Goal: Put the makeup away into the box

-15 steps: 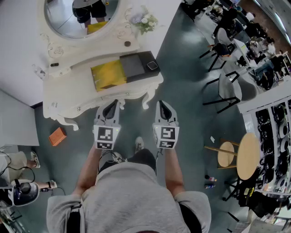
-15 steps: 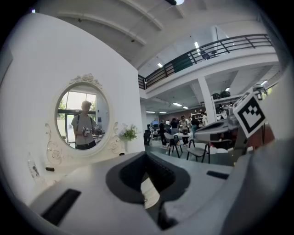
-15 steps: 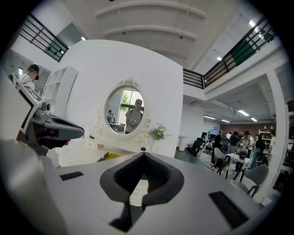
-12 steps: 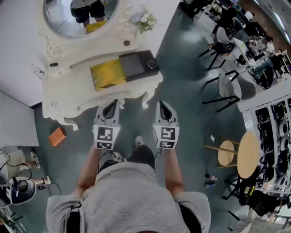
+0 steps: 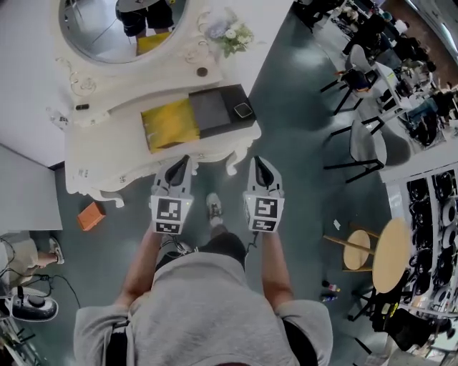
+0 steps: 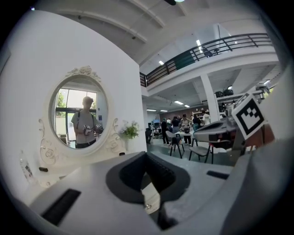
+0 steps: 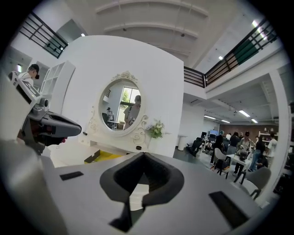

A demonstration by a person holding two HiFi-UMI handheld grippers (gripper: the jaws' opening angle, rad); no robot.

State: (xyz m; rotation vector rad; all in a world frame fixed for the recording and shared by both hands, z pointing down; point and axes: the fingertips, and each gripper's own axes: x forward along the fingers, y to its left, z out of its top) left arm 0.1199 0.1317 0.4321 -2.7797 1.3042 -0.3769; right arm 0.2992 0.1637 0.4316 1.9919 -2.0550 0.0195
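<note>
The makeup box (image 5: pixel 170 123) lies open on the white dressing table (image 5: pixel 107 161), with a yellow inside and a dark lid part (image 5: pixel 212 109) to its right. A small square compact (image 5: pixel 243 109) rests on the dark part. A small round dark item (image 5: pixel 202 71) and a dark stick (image 5: pixel 82 107) lie further back on the table. My left gripper (image 5: pixel 180 161) and right gripper (image 5: pixel 258 162) are held side by side at the table's front edge, both shut and holding nothing. In the right gripper view the box (image 7: pixel 98 156) shows beyond the shut right gripper (image 7: pixel 143 156).
An oval mirror (image 5: pixel 118 21) and a bunch of flowers (image 5: pixel 229 32) stand at the back of the table. An orange block (image 5: pixel 91 215) lies on the floor to the left. Chairs (image 5: pixel 365 146) and a round wooden table (image 5: pixel 390 246) stand to the right.
The person has stepped forward, one foot now ahead. Both grippers have come closer to the table's front edge, still shut and side by side.
</note>
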